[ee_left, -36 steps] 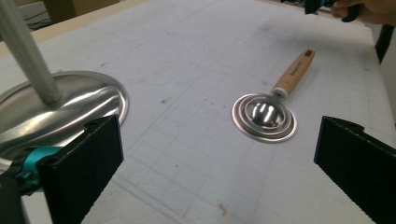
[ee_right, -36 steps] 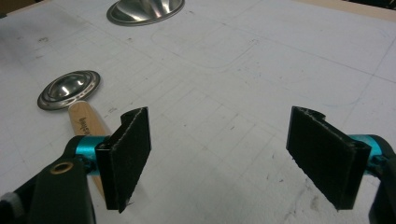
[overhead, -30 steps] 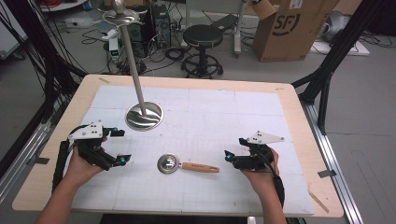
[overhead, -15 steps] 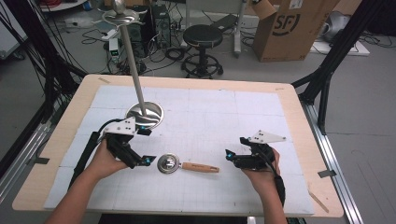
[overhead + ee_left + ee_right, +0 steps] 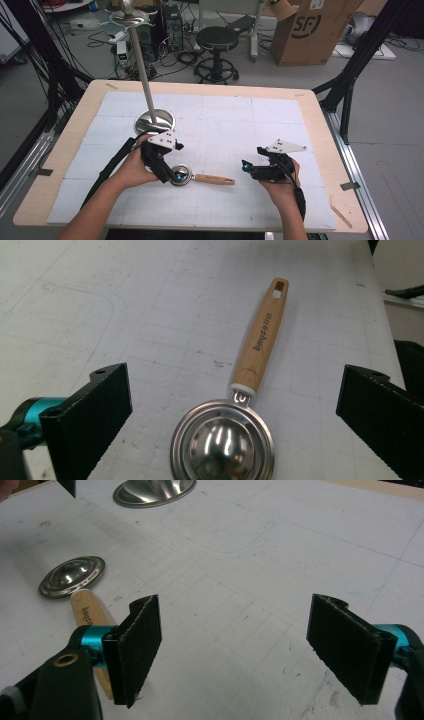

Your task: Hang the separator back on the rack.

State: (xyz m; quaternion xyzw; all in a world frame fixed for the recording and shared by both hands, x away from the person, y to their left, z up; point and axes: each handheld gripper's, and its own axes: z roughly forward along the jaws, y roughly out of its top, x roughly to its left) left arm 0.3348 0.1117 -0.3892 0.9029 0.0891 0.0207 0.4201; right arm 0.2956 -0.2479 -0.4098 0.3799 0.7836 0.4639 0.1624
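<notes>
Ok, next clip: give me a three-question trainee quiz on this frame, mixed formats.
1. True or false: the left gripper is shut on the strainer.
2. Multiple choice: the strainer's wooden handle points toward A) the metal stand, B) the right gripper, C) the table's far edge.
3. Fill in: the stand's round base rests on the table on the person's ____ side.

Key: 1 false, its jaws stand wide open on either side of the bowl. 2 B. 3 left.
</notes>
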